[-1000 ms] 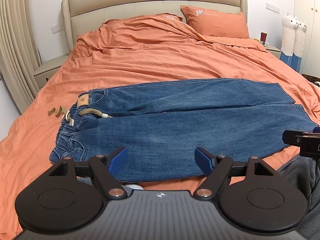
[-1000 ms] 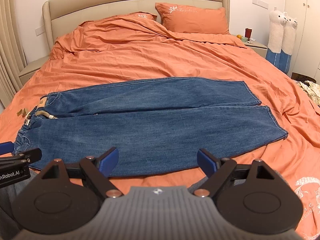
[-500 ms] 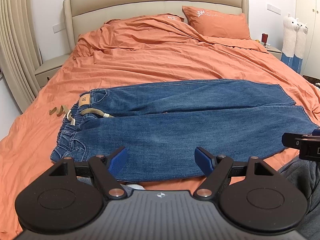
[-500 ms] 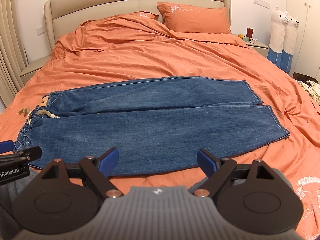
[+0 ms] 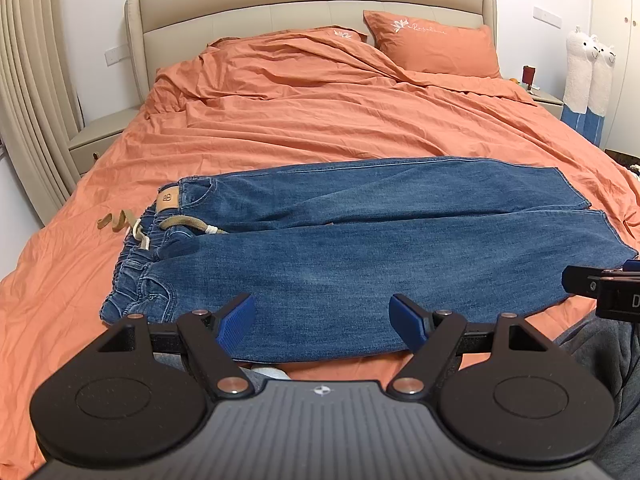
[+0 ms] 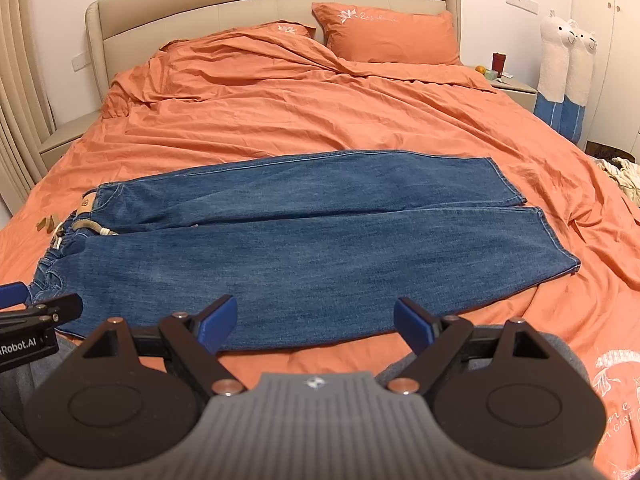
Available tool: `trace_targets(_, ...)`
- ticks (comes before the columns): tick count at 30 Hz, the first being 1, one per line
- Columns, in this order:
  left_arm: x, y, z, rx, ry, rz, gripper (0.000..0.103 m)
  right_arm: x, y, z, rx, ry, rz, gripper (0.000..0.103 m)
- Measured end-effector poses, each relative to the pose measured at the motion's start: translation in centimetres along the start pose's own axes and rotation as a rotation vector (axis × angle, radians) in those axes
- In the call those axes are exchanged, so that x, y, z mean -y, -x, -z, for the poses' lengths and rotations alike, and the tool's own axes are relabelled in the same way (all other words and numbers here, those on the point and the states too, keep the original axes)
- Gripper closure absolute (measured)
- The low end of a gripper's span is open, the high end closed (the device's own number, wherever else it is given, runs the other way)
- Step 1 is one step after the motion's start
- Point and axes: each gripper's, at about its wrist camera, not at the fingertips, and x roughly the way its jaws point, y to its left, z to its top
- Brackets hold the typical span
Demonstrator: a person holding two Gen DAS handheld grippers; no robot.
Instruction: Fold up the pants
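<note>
Blue jeans (image 5: 360,248) lie flat across the orange bed, waistband with a tan drawstring (image 5: 188,224) at the left, leg hems at the right; they also show in the right wrist view (image 6: 312,240). My left gripper (image 5: 323,322) is open and empty, held above the near edge of the jeans. My right gripper (image 6: 316,322) is open and empty, also over the near edge, further right. Each gripper's tip shows at the edge of the other's view.
The orange duvet (image 5: 340,112) covers the bed, with pillows (image 5: 432,48) by the beige headboard. Nightstands stand at both sides. Two alpaca plush toys (image 6: 564,72) lean at the right wall. A pile of cloth (image 6: 620,172) lies at the far right.
Both views have shifted slightly; the jeans sit a little lower and further in frame. Both grippers stay open and the jeans have not moved.
</note>
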Motion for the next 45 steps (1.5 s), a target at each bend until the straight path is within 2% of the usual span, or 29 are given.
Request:
trace_targets(35,1.2,0.3,0.1,-0.003,-0.001,0.008,0.014,0.0,0.0,0.1,-0.006,-0.005,-0.004,0.021)
trace_targets(40,0.0,-0.4,-0.2,-0.003,-0.003,0.015,0.021,-0.1,-0.6,0.0,-0.01,0.007,-0.01,0.021)
trace_targets(45,-4.0,-1.1,-1.4,0.004,0.006,-0.012,0.028,-0.3,-2.3,-0.6,0.013,0.014,-0.047,0.021)
